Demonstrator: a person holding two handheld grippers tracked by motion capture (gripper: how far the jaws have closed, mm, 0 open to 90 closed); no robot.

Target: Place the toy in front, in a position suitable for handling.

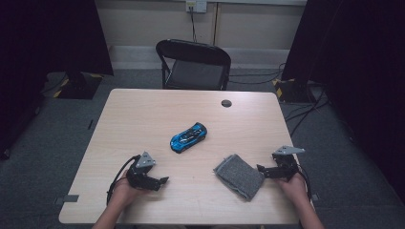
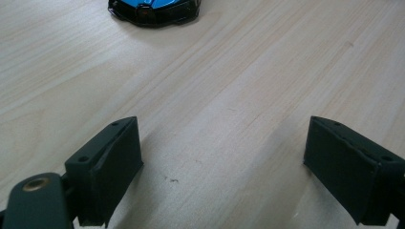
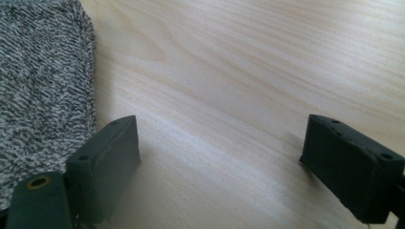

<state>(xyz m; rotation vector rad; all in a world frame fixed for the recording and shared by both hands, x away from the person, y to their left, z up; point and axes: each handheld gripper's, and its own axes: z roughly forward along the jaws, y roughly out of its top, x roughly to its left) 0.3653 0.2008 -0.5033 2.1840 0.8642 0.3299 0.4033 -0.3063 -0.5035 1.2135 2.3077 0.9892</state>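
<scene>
Your left gripper (image 1: pixel 162 182) and right gripper (image 1: pixel 261 170) are resting spread, empty — grey cloth (image 1: pixel 239 176) lying just beside the right, blue car (image 1: pixel 188 137) sitting beyond.

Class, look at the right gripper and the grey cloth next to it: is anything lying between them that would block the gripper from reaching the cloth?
Nothing visible does. The right gripper rests on the table with open jaws, directly beside the grey cloth; only bare wood separates them. The blue toy car sits farther off, toward the table's middle.
</scene>
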